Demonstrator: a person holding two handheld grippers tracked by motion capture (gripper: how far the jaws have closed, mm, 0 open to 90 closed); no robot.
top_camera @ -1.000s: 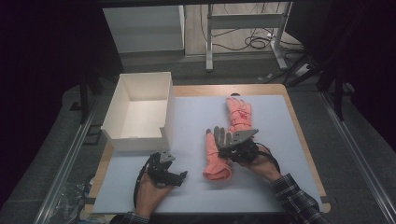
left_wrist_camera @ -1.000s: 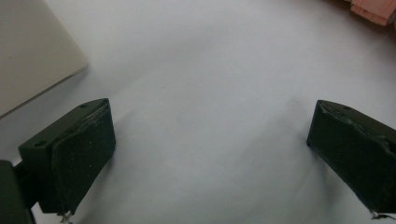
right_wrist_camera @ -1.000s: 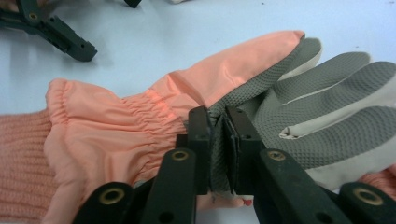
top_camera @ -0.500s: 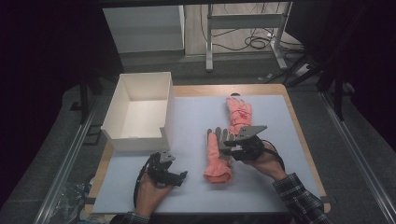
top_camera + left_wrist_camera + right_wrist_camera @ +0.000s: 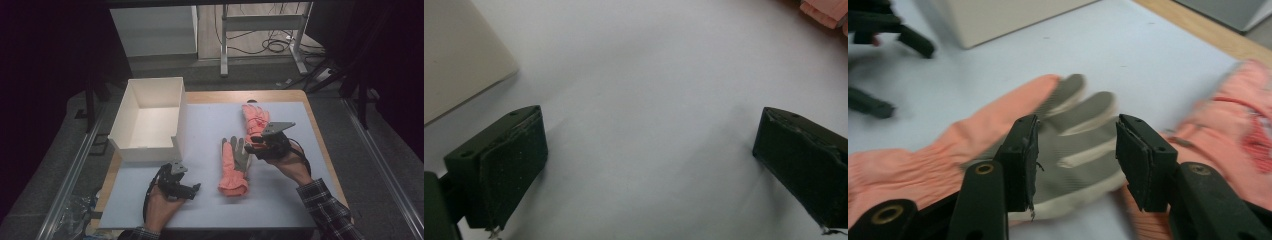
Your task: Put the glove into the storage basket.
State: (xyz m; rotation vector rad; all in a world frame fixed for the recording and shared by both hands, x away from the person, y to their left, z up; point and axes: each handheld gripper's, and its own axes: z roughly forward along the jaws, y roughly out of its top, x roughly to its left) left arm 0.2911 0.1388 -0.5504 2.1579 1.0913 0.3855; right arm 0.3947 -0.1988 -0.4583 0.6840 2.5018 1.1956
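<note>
Over near glove [image 5: 234, 165]: right gripper [image 5: 256, 145] raised, jaws just opening, empty | left gripper [image 5: 192, 190] low, open, empty

Dim room, grey floor [image 5: 350, 165]. White cabinet [image 5: 155, 30] and grey metal frame stand [image 5: 260, 22] beyond the table's far edge; black cables [image 5: 275, 45] tangled under the stand.

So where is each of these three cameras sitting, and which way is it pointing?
High view: above the person's side, looking forward and down on the table, white box and two gloves; both forearms and claws show.
Left gripper view: rides the left claw, looking down at bare table between wide-open jaws.
Right gripper view: rides the right claw, looking over its open jaws at the grey-palmed glove.
Shared: that glove and the box corner.
</note>
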